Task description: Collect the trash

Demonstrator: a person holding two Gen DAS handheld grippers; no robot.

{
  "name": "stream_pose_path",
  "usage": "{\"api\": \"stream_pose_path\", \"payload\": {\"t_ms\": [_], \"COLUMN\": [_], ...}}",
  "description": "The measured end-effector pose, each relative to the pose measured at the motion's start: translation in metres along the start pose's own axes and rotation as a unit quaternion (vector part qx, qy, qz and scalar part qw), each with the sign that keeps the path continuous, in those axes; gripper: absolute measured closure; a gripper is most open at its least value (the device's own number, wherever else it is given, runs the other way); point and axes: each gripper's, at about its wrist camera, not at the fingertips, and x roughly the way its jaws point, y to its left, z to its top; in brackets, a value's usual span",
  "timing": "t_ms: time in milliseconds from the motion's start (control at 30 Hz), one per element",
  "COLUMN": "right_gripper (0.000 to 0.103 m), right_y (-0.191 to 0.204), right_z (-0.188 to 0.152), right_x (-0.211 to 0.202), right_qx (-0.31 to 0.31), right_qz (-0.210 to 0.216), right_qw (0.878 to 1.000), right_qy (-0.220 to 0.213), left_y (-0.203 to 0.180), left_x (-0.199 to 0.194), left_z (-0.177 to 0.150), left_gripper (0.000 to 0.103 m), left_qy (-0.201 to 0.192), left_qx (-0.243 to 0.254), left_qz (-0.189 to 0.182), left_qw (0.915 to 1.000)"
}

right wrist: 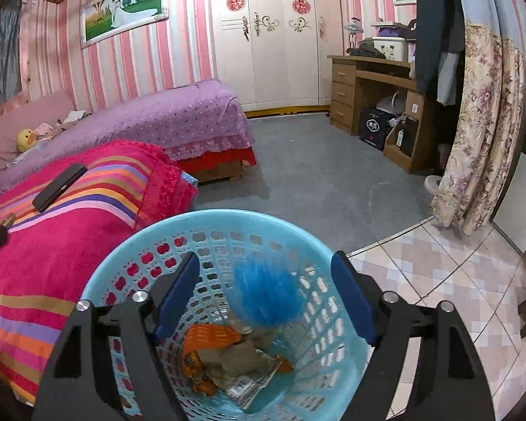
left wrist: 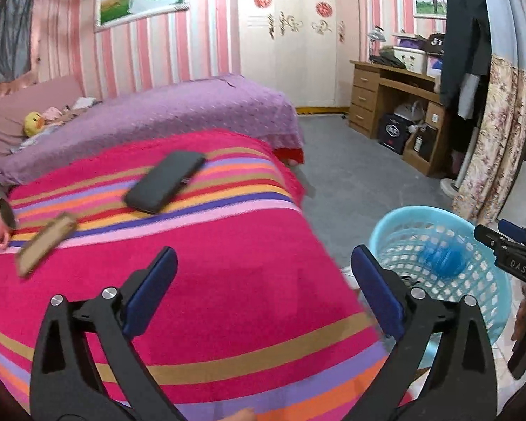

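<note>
Your right gripper (right wrist: 264, 294) hovers, jaws spread and empty, over the blue basket (right wrist: 207, 219) of wrappers (right wrist: 242, 361); your left gripper (left wrist: 264, 291), also spread, risks mistaking the bed's phone (left wrist: 164, 180) for trash.

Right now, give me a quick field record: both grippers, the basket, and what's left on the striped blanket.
left gripper: open, empty, over striped pink blanket
right gripper: open, empty, above light blue plastic basket
basket contents: blurred blue fluffy object, orange wrapper, crumpled paper scraps
on blanket: black rectangular phone-like slab, small tan flat box, blurred
blanket edge: pink mug, partly cut off
</note>
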Motion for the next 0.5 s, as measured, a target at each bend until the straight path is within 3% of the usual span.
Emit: {"api": "stream_pose_path", "payload": {"t_ms": [100, 200, 367, 500], "right_gripper": [0.01, 0.005, 0.005, 0.005], "right_y": [0.007, 0.022, 0.071, 0.109], "right_z": [0.003, 0.008, 0.01, -0.008], "right_x": [-0.014, -0.041, -0.092, -0.123], "right_qx": [0.003, 0.001, -0.028, -0.043], "right_qz": [-0.007, 0.025, 0.052, 0.085], "right_qw": [1.0, 0.999, 0.996, 0.992], "right_qy": [-0.009, -0.028, -0.069, -0.079], "left_y": [0.024, 0.048, 0.1, 0.13], "left_x": [-0.022, -0.046, -0.094, -0.123], "left_z": [-0.001, -0.006, -0.02, -0.035], "left_gripper": [0.006, 0.006, 0.006, 0.006], "left_qy": [-0.014, -0.032, -0.058, -0.069], "left_qx": [-0.002, -0.005, -0.027, -0.036], "left_qz": [0.008, 0.019, 0.037, 0.051], "left_qw": [0.9999, 0.9993, 0.9973, 0.9957]}}
